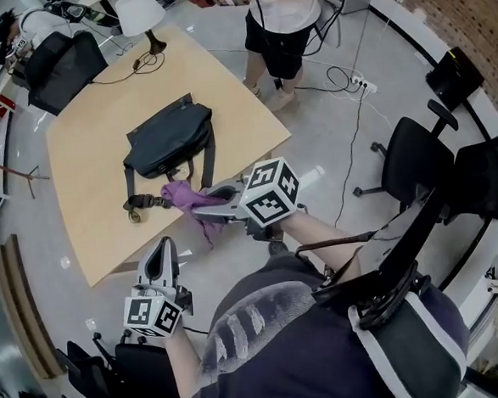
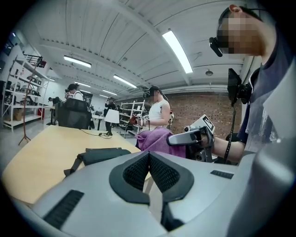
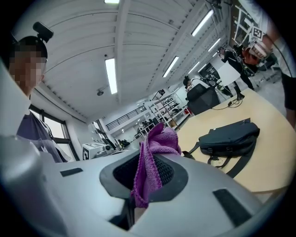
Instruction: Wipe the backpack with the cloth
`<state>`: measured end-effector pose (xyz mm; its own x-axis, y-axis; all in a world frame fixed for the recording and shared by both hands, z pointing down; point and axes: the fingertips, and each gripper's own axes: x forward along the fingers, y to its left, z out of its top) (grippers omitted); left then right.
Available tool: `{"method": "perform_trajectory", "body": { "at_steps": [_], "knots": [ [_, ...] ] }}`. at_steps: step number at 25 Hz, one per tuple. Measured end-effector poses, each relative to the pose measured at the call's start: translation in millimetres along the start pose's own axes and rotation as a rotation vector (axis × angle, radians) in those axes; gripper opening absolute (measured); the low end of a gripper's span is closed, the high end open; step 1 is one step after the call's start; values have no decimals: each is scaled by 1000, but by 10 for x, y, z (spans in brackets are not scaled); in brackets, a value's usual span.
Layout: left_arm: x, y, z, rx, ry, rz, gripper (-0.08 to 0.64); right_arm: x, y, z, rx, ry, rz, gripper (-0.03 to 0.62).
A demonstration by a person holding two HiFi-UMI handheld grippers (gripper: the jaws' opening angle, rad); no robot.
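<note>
My right tongs [image 1: 200, 207] pinch the purple cloth [image 1: 183, 196] near the black backpack [image 1: 168, 138], which lies flat on the counter [image 1: 88, 205]. My left tongs [image 1: 162, 249] are closed on nothing, near the counter's edge.

Open tabletop [image 1: 87, 188] around backpack [image 1: 166, 138], lamp [image 1: 141, 13] at far corner, person [image 1: 283, 17] standing past far edge
</note>
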<state>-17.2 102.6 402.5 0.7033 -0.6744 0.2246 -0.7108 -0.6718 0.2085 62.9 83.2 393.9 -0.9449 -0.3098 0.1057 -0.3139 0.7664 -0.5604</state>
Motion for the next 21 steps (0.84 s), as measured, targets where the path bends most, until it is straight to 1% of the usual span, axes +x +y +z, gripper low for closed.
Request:
{"method": "perform_trajectory", "body": {
  "at_steps": [7, 10, 12, 15, 18, 21],
  "knots": [
    [-882, 52, -212, -31, -48, 12, 9, 324, 643, -325, -12, 12, -21, 29],
    [-1244, 28, -349, -51, -55, -4, 8, 448, 918, -492, -7, 17, -30, 31],
    [-1408, -6, -482, -64, -44, -30, 9, 495, 1029, -613, 4, 30, -41, 29],
    [-1590, -136, -641, -72, -10, -71, 8, 427, 1213, -784, 28, 46, -58, 29],
    [-1690, -271, -605, -46, -12, -89, 9, 247, 1435, -822, 34, 3, -66, 29],
    [-1762, -426, -543, -24, -26, -87, 9, 68, 1616, -880, 68, -46, -62, 29]
  ]
}}
